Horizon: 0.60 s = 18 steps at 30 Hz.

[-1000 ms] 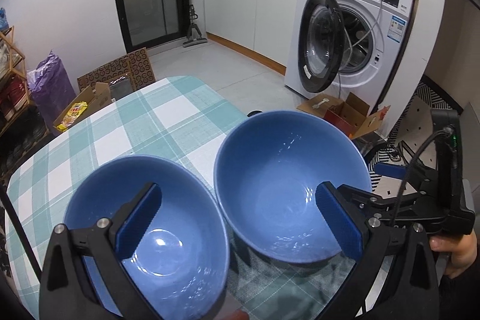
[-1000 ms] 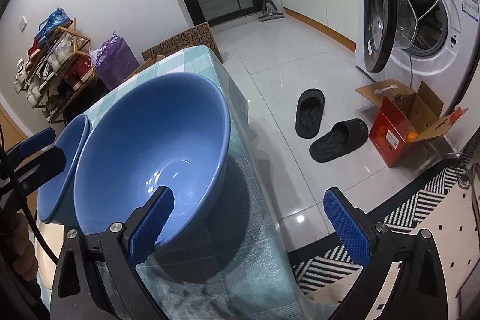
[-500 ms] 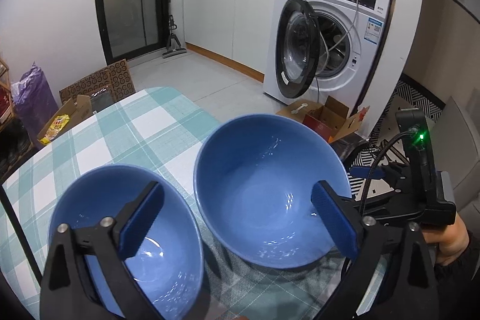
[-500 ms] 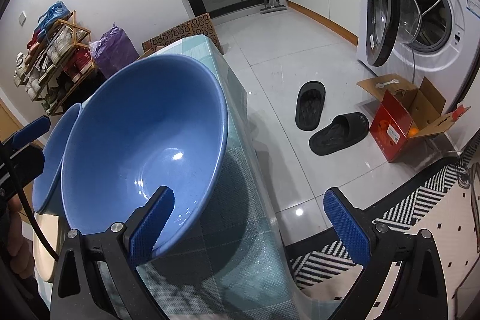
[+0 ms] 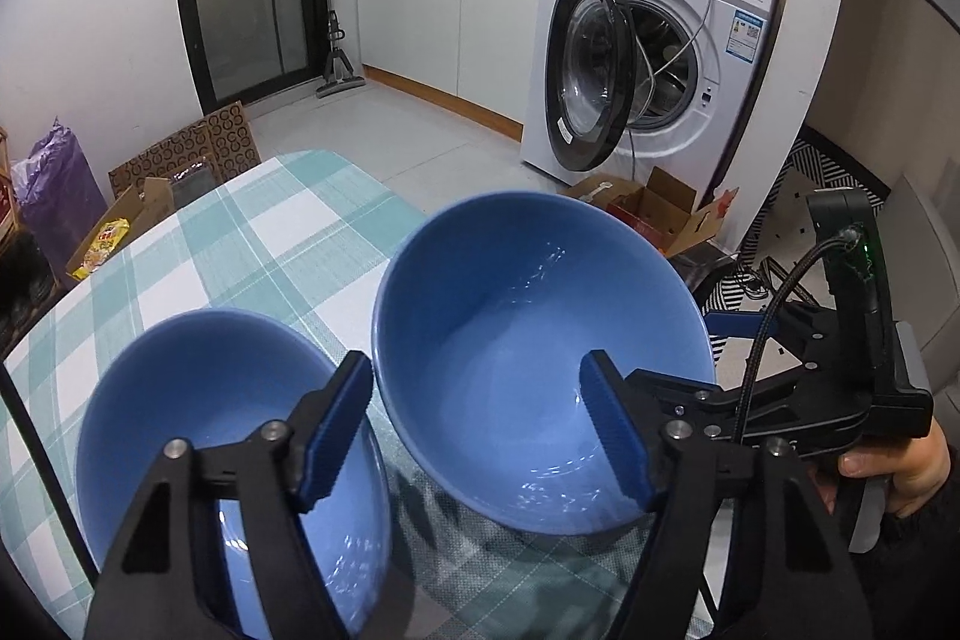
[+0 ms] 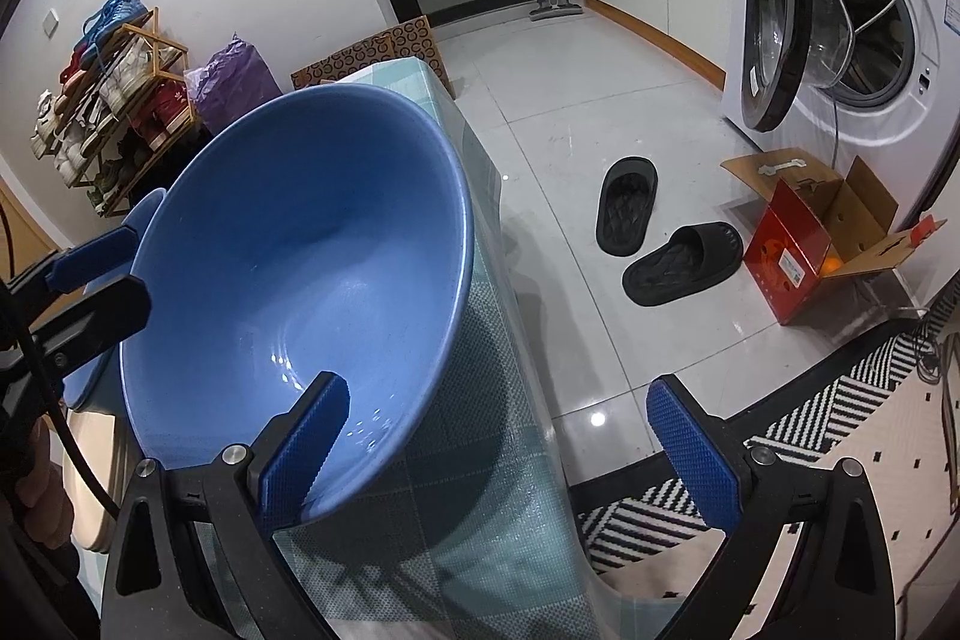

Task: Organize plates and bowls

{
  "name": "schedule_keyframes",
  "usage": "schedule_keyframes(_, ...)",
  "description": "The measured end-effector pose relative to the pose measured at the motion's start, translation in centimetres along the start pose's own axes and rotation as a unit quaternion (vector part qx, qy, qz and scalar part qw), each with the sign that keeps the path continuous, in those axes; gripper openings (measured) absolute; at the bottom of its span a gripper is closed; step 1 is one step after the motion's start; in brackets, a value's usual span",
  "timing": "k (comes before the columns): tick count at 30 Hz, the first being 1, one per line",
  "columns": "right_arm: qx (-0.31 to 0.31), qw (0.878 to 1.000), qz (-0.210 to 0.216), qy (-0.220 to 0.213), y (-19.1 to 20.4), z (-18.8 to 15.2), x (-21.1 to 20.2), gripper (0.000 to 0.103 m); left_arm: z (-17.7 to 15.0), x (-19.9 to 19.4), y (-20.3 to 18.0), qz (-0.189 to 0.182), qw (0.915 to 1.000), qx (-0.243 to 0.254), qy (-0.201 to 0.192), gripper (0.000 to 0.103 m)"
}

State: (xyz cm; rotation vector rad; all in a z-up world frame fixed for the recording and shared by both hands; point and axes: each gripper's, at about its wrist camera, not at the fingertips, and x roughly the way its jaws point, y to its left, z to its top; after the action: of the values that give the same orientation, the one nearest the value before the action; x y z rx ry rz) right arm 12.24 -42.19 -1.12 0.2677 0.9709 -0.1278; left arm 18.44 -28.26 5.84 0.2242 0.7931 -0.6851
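Note:
Two blue bowls stand side by side on a green-and-white checked table [image 5: 270,232]. The right bowl [image 5: 528,340] is the larger in view, and the left bowl [image 5: 198,400] sits close beside it. My left gripper [image 5: 474,430] straddles the near-left wall of the right bowl. One finger is in the gap between the bowls and the other is inside the right bowl. Its jaws are closing and the pads are still off the wall. My right gripper [image 6: 498,448] is open. Its left finger is inside the same bowl [image 6: 300,250] and its right finger is beyond the table's edge.
The table's right edge [image 6: 480,490] runs just past the right bowl, with tiled floor below. Two black slippers [image 6: 627,205], an open red cardboard box [image 6: 804,244] and a washing machine [image 5: 648,58] with its door open stand to the right. A shoe rack [image 6: 102,100] is far left.
My left gripper's jaws have narrowed a good deal. Its left finger has moved from over the left bowl into the gap between the bowls. The right gripper keeps its place and stays wide.

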Motion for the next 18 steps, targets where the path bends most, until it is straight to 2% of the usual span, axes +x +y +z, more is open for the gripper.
schedule_keyframes(7, 0.0, 1.0, 0.002, 0.0, -0.1, -0.1, 0.0, 0.102, -0.1, 0.4, 0.1, 0.009, 0.9999, -0.003, 0.008, 0.063)
schedule_keyframes(18, 0.001, 1.0, 0.004, -0.003, 0.1, -0.4, -0.2, 0.098, -0.3, 1.5, 0.2, 0.017, 0.9994, -0.011, 0.029, 0.039)
